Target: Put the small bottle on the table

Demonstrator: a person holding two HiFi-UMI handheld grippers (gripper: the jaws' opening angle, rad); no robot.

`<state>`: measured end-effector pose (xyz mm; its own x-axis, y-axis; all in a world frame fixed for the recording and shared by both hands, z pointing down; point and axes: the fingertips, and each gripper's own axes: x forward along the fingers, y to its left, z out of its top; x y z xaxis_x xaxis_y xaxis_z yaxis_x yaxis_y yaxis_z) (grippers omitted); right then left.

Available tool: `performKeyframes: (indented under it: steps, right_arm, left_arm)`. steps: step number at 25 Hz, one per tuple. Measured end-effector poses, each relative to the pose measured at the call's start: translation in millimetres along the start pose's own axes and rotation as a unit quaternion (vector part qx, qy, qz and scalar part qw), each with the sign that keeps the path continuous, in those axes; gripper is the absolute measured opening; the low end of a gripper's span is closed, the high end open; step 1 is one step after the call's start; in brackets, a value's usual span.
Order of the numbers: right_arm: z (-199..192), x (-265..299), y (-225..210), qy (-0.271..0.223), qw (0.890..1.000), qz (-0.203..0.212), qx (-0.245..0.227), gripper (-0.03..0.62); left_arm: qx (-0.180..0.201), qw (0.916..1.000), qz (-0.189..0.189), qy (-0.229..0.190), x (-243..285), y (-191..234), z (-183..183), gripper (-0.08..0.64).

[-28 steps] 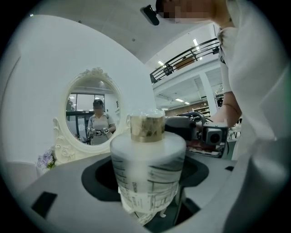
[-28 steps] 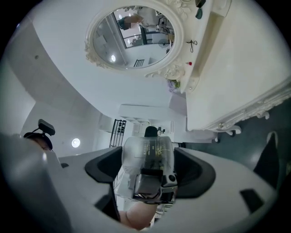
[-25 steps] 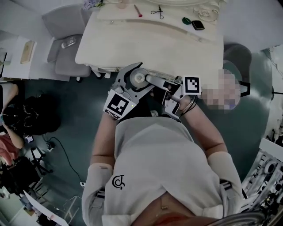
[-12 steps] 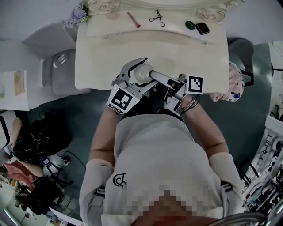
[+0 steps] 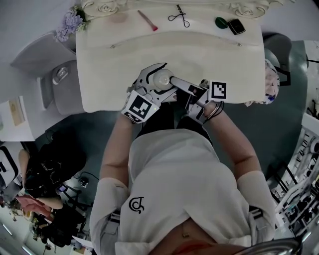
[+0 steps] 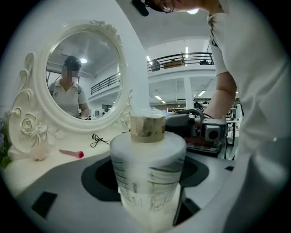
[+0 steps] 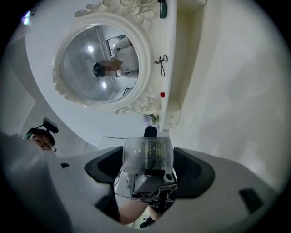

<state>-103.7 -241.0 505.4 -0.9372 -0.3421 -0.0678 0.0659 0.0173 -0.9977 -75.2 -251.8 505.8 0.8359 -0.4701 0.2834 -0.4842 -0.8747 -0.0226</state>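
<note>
A small white bottle (image 5: 162,78) (image 6: 148,173) with a tan collar and a clear top stands upright between my left gripper's (image 5: 160,74) (image 6: 148,182) jaws, which are shut on its body. My right gripper (image 5: 172,80) (image 7: 148,159) comes in from the right, turned on its side. Its pads press on the bottle's clear printed cap (image 7: 148,152). Both grippers hold the bottle above the front part of the cream dressing table (image 5: 114,55) (image 7: 227,91). Whether the bottle's base touches the table is hidden.
An ornate round mirror (image 6: 84,77) (image 7: 102,63) stands at the table's back. A red brush (image 5: 148,21), scissors (image 5: 179,14), a green item (image 5: 221,22) and a dark case (image 5: 236,26) lie along the back. Purple flowers (image 5: 67,24) are at the left corner, with a grey chair (image 5: 50,69) beside the table.
Both grippers have carried the bottle forward, from over the floor in front of the table to above the table's front part. The grips look unchanged.
</note>
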Motion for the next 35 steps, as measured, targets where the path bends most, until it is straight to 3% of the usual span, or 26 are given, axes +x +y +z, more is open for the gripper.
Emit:
performKeyframes:
  steps: [8,13,35]
  right_arm:
    - [19,-2,-44,-0.019,0.999,-0.046,0.004,0.348]
    - [24,-11,-69,-0.024,0.996,-0.09,0.001,0.314]
    - [30,-25,-99,-0.048,0.991,-0.127,0.018,0.278]
  left_arm:
    - [-0.03,0.9991,0.008,0.029,19,14,-49,0.35]
    - [-0.021,0.9974,0.009,0.069,29,14,-71,0.35]
    - [-0.014,0.9905,0.006,0.136,42,12,-104,0.351]
